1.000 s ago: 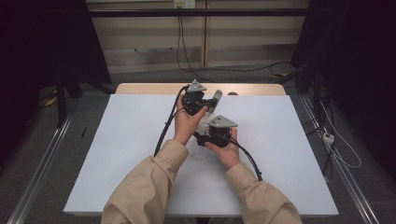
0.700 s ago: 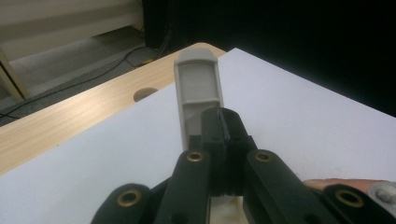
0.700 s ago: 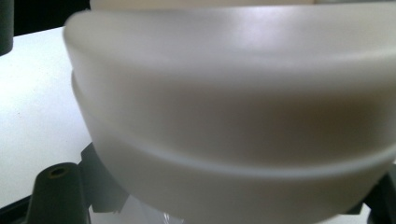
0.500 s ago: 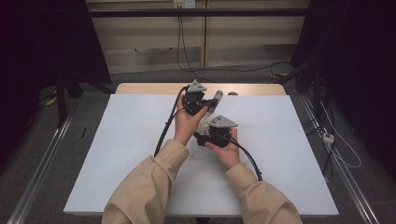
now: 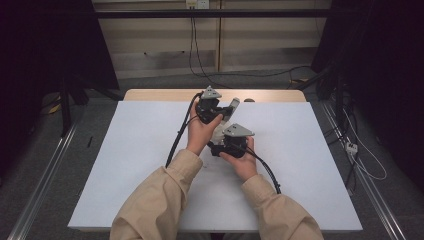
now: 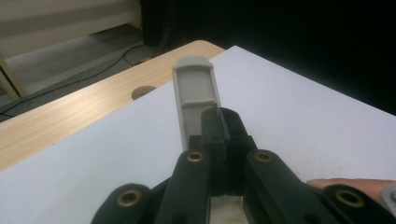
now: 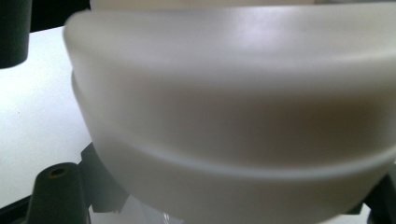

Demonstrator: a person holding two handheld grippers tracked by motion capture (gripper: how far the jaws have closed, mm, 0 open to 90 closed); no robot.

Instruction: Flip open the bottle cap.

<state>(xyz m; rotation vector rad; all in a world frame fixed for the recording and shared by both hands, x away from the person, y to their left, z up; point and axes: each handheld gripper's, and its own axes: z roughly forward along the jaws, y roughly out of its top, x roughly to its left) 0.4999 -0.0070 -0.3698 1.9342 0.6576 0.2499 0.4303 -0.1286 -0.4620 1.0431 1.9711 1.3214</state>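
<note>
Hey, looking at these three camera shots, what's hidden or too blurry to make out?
- High view: the pale object between the grippers is mostly covered by the left hand and right gripper; its shape is unclear.
- Right gripper view: a blurred whitish object sits too close to identify.
- Left gripper view: the left gripper covers the grey piece's lower end.

White table [image 5: 125, 165] bare all around, hole [image 5: 248, 100] near far edge

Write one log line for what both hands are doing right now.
left hand-held gripper: shut on grey handle | right hand-held gripper: shut on white container
</note>
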